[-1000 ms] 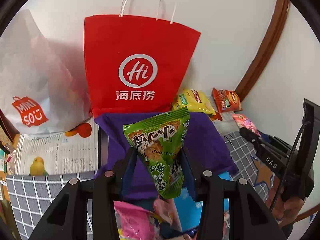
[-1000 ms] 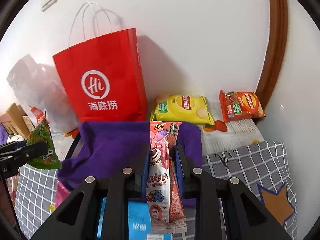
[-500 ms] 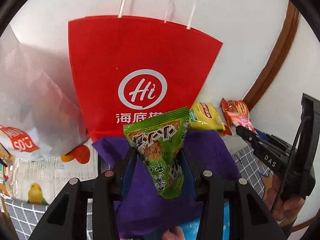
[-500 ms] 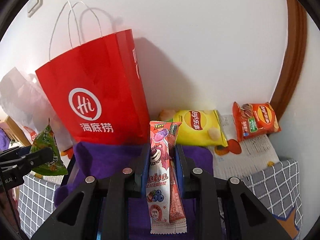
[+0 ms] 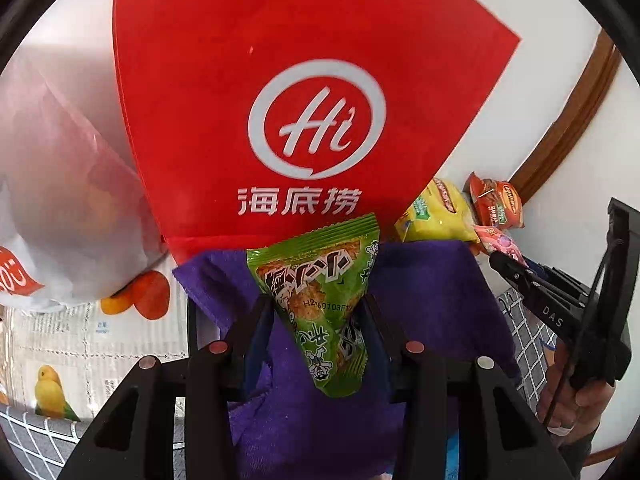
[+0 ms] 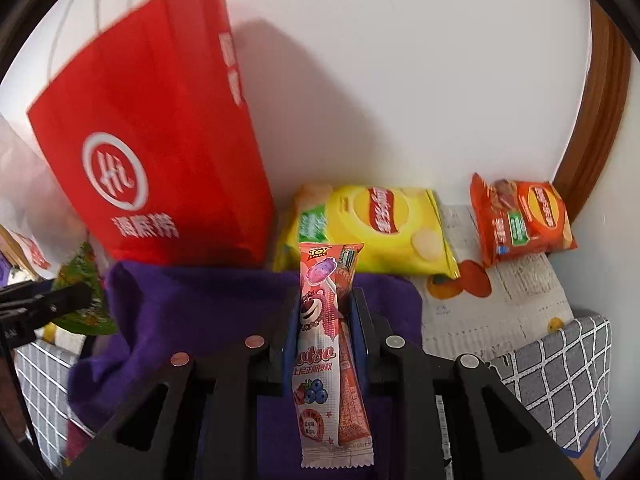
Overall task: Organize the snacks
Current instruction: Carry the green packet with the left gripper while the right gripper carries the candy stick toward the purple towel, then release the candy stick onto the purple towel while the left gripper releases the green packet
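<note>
Snacks are mid-sort: the left gripper [image 5: 320, 312] clamps a green packet [image 5: 320, 304], the right gripper [image 6: 324, 312] pinches pink packets [image 6: 326, 344]; neither is placed yet, and two chip bags [image 6: 376, 228] wait by the wall.

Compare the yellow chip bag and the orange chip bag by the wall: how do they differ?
The yellow chip bag looks bigger and lies beside the red paper bag; the orange chip bag looks smaller and sits apart near the wooden trim. Both carry a similar round logo and sit untouched.

Red paper bag [image 5: 304, 80] top cut off in left view; motion-blurred in right view; contents unseen.
</note>
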Available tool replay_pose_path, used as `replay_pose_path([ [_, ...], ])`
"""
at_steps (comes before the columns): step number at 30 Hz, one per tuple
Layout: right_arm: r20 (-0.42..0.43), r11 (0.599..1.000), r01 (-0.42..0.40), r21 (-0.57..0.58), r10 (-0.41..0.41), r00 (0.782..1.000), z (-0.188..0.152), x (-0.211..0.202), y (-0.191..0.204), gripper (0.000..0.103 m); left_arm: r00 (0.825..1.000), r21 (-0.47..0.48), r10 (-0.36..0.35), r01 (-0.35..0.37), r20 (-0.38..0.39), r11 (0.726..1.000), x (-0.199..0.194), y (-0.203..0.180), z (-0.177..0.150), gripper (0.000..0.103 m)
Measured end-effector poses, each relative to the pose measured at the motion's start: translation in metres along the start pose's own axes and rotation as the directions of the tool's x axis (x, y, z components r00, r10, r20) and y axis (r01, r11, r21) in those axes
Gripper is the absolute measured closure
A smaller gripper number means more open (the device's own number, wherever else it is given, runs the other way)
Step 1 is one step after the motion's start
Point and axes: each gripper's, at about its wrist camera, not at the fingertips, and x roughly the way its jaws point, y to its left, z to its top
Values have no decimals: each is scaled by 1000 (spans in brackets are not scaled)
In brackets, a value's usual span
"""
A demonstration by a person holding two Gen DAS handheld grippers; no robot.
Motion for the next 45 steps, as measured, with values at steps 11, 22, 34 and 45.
replay_pose_path([
  [11, -47, 1000, -6, 17, 7, 999, -8, 20, -8, 79, 1000, 6, -12, 12, -8, 1000, 7, 4, -7, 61],
  [22, -108, 1000, -4, -1, 4, 994, -14, 37, -8, 78, 1000, 7, -10, 11, -9, 1000, 10, 1, -6, 61],
  [34, -156, 999, -11, -33, 6, 988, -20, 55, -2, 78, 996, -2, 19, -20, -82, 1000, 33, 5, -9, 61],
  [45, -181, 999, -4, -49, -5, 984, -20, 63, -2, 78, 992, 24, 34, -31, -124, 999, 45, -1, -11, 61],
])
